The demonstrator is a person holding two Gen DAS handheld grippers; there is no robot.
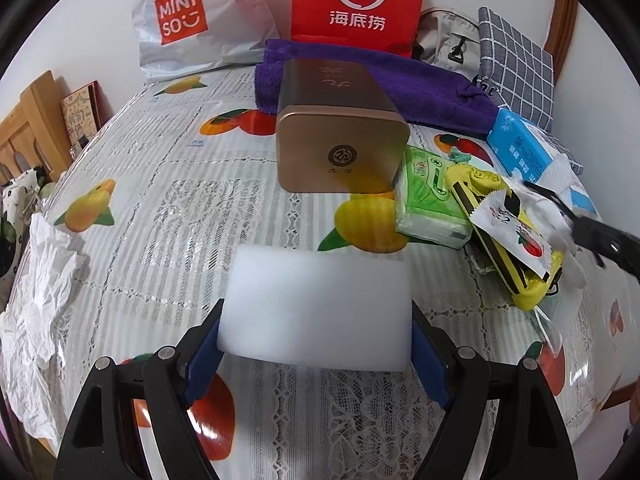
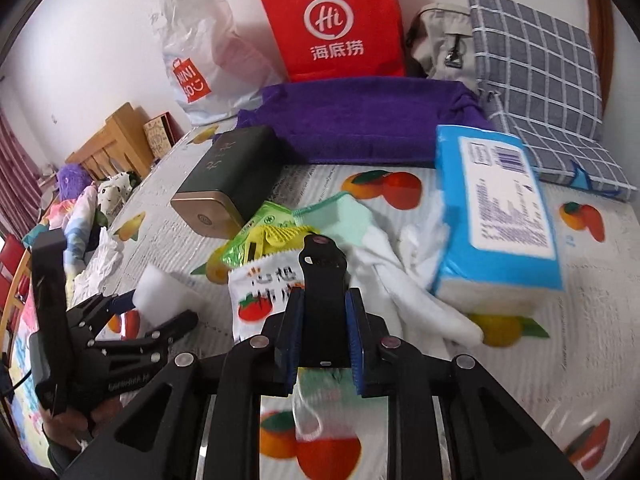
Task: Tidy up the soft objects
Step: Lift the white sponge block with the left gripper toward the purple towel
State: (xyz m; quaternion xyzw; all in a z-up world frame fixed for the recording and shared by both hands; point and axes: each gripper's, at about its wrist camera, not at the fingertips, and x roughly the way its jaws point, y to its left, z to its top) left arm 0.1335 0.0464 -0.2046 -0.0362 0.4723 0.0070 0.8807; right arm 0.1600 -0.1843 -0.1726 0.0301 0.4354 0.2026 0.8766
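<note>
My left gripper (image 1: 316, 316) is shut on a white foam sponge block (image 1: 320, 304) held just above the table; it also shows in the right wrist view (image 2: 160, 286). My right gripper (image 2: 322, 312) is shut on a black plastic clip-like piece (image 2: 322, 292), over a white snack packet with tomato print (image 2: 264, 292). Around it lie a green tissue pack (image 1: 428, 196), a yellow cloth (image 1: 480, 184), white gloves (image 2: 404, 280), a mint cloth (image 2: 340, 216), a blue tissue pack (image 2: 496, 216) and a purple towel (image 2: 360, 120).
A gold-ended tin box (image 1: 340, 128) lies mid-table. A red paper bag (image 1: 356, 4), a Miniso bag (image 1: 188, 16), a grey backpack (image 2: 440, 36) and a checked cushion (image 2: 540, 80) stand at the back. Crumpled white paper (image 1: 36, 288) lies at the left edge.
</note>
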